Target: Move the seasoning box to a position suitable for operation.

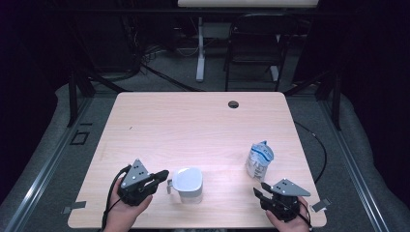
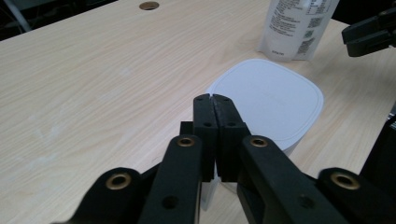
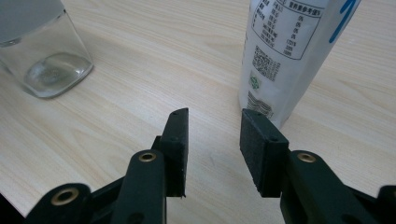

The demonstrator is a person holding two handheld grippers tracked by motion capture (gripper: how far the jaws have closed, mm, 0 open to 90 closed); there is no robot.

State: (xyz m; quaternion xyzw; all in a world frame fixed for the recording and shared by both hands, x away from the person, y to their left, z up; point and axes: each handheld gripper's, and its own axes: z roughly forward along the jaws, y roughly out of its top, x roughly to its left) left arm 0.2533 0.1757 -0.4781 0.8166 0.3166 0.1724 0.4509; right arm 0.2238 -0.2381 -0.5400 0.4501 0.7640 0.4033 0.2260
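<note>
Jug: a clear container with a white lid [image 1: 188, 181], sitting low and centre-left in the high view, on the table's near part. In the left gripper view the lid [image 2: 271, 100] fills the centre-right; in the right gripper view its glassy base [image 3: 46, 60] sits in the upper left corner.
Handle: a small tab sticks out of the jug's left side [image 1: 169, 185] in the high view, right at the left claw's tips. Whether the tips pinch it, I cannot tell.
Left gripper: bottom left of the high view [image 1: 162, 175], held in a hand [image 1: 126, 212], pointing right at the jug. In its own view [image 2: 215, 100] the jaws are pressed flat together, no gap showing, tips at the near edge of the lid.
Pouch: a white bag with blue print [image 1: 259, 159], upright, right of centre in the high view, well apart from the jug. It rises at the top right of both gripper views [image 2: 299, 28] [image 3: 289, 51].
Right gripper: bottom right of the high view [image 1: 260, 189], just below the pouch. In its own view [image 3: 212, 121] the jaws stand apart with bare table between them, nothing gripped; the pouch's foot is just past the right-hand jaw.
Table: pale wood [image 1: 193, 125], with a round cable hole [image 1: 233, 104] near its far edge.
</note>
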